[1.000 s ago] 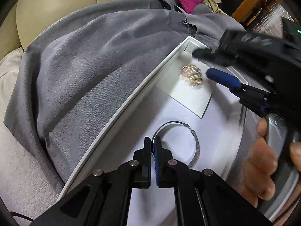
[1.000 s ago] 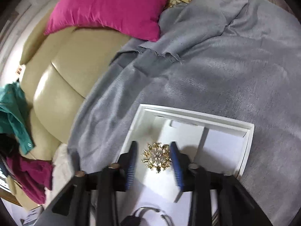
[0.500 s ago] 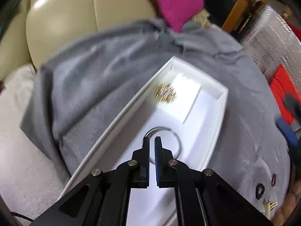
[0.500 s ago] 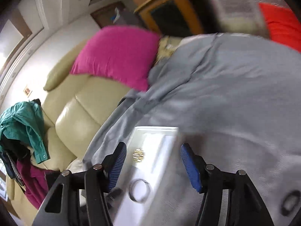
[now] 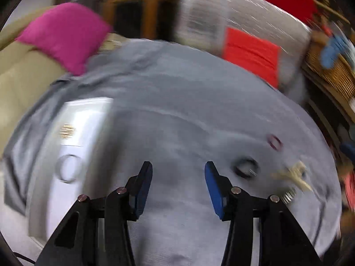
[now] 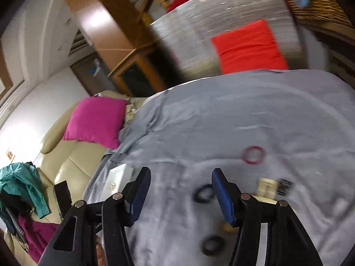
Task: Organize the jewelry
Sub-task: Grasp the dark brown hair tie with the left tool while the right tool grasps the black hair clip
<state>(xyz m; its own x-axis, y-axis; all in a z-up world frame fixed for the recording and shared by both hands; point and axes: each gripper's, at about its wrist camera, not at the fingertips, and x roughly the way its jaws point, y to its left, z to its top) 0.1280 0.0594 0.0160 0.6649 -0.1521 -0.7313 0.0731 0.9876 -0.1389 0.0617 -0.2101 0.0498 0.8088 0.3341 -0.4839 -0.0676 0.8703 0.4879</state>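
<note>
Both my fingers spread wide, nothing held — left fingers [image 5: 178,186], right fingers [image 6: 181,191]. Black ring [image 5: 245,168] lies just right of my left tips on the grey cloth [image 5: 177,122]; red ring [image 5: 274,141] beyond it. White tray [image 5: 84,119] far left, holding the bangle [image 5: 67,168] and the gold brooch [image 5: 67,131].
</note>
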